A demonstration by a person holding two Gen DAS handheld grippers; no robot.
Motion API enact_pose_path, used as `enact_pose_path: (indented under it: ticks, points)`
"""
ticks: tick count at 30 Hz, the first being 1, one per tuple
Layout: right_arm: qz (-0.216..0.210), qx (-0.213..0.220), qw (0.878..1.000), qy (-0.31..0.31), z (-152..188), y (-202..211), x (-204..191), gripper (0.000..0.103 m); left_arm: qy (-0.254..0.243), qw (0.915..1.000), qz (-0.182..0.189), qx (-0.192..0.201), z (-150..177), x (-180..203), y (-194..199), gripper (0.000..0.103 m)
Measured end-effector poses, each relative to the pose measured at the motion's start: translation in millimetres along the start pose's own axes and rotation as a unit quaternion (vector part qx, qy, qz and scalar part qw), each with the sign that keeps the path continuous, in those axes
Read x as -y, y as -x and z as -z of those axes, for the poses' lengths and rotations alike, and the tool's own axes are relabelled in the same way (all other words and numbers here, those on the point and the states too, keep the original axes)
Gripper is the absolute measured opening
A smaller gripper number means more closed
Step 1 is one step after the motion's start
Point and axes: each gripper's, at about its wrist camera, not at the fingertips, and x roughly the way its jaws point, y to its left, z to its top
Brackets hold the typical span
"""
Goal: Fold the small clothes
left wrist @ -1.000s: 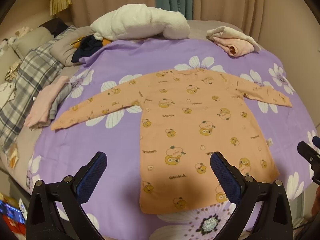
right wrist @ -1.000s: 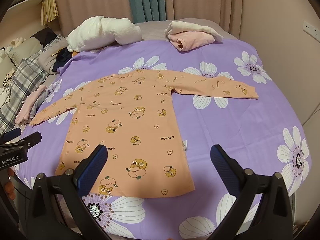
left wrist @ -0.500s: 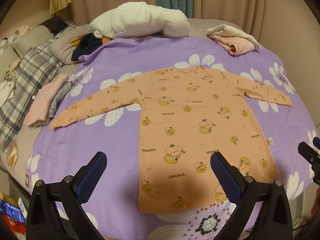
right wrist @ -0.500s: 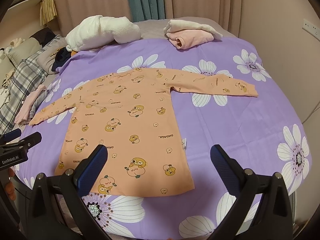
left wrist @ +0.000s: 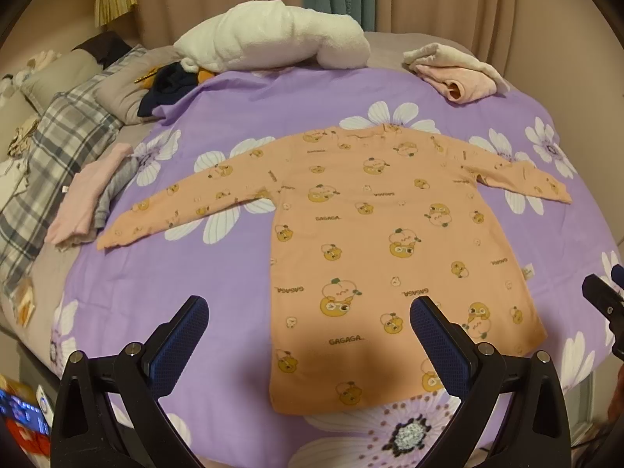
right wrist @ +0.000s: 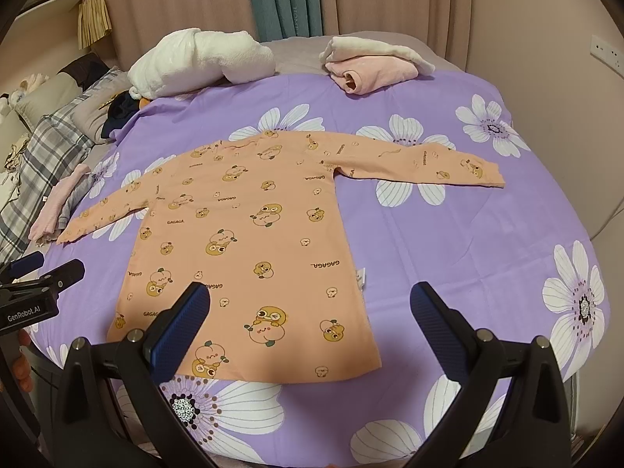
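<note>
Ahead of our right gripper [right wrist: 308, 312], jaws spread wide, the orange shirt [right wrist: 253, 241] lies flat on the purple sheet [right wrist: 448, 257], sleeves outstretched. Our left gripper [right wrist: 43, 273] hovers to its left.

I see an orange shirt [left wrist: 374, 241] printed with yellow-and-peach cartoon fruit faces and dark "GAGAGA" lettering. It lies on a purple sheet [left wrist: 202, 273] patterned with large white flowers. At the sheet's far edge sit a white fluffy bundle [left wrist: 273, 39] and a pink-and-cream garment [right wrist: 370, 66]. Off the left edge I see a grey plaid blanket [left wrist: 50, 148]. My fingers' pads [right wrist: 179, 323] are blue on black.
</note>
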Motion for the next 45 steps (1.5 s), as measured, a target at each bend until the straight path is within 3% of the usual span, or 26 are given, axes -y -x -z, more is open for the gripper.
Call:
enact_pose_path:
  ticks: [9,15,25,41,45]
  points:
    - [-0.002,-0.002,1.0,-0.001,0.1,-0.6,0.8,0.103,0.005,0.9999,0.009,-0.006,2.2,-2.6,-3.2,0.102]
    - [-0.047,-0.02,0.997,-0.052,3.0,-17.1,18.0,0.103,0.062,0.9936,0.08,-0.05,2.8,-13.9,-28.8,0.102]
    - [-0.033,-0.041,0.993,-0.105,0.0,-41.5,43.7,0.103,0.055,0.9955,0.045,-0.062,-3.5,-15.2,-47.6,0.102]
    - [-0.036,-0.038,0.994,-0.094,-6.9,-44.1,43.4,0.103,0.053,0.9952,0.044,-0.068,-10.5,-13.1,-54.1,0.102]
    - [-0.038,-0.038,0.993,-0.101,-10.6,-51.1,47.8,0.103,0.073,0.9918,0.072,-0.075,-15.2,-16.2,-63.6,0.102]
